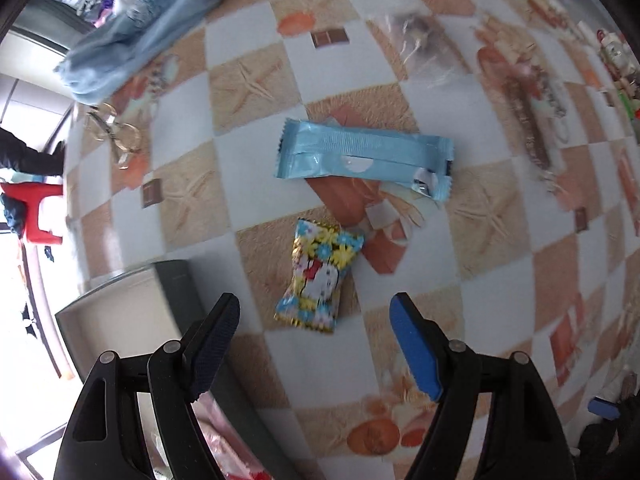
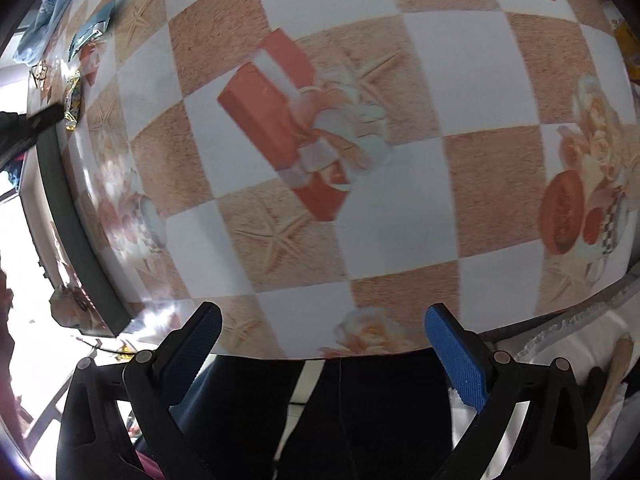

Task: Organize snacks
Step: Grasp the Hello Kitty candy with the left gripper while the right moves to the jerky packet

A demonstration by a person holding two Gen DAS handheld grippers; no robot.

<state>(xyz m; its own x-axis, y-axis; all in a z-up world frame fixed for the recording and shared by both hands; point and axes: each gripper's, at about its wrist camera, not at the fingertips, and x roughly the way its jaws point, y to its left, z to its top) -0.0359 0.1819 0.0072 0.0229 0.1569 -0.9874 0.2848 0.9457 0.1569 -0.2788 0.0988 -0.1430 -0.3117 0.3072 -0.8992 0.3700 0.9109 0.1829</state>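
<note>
Snacks lay loose on the checked worktop (image 1: 256, 152), and the one your next move turned on was the flowered candy packet (image 1: 318, 276), which sat just ahead of your left claw (image 1: 316, 344), roughly on the line between its two fingers. Its long axis ran nearly along the way the claw pointed, tilted a little toward the blue-padded side, so the fingers already stood on either long flank and, in my judgement, you needed only to come down with little or no roll. That left claw was spread wide with nothing between its pads. Beyond the candy the light-blue bar wrapper (image 1: 364, 154) lay crosswise, apart from it. The grey-rimmed box (image 1: 176, 280) sat beside the left finger, a likely drop place. Your right claw (image 2: 322, 340) was also spread and empty, hanging over the near edge of the worktop with no snack near it, so the left hand was plainly the closer one.
</note>
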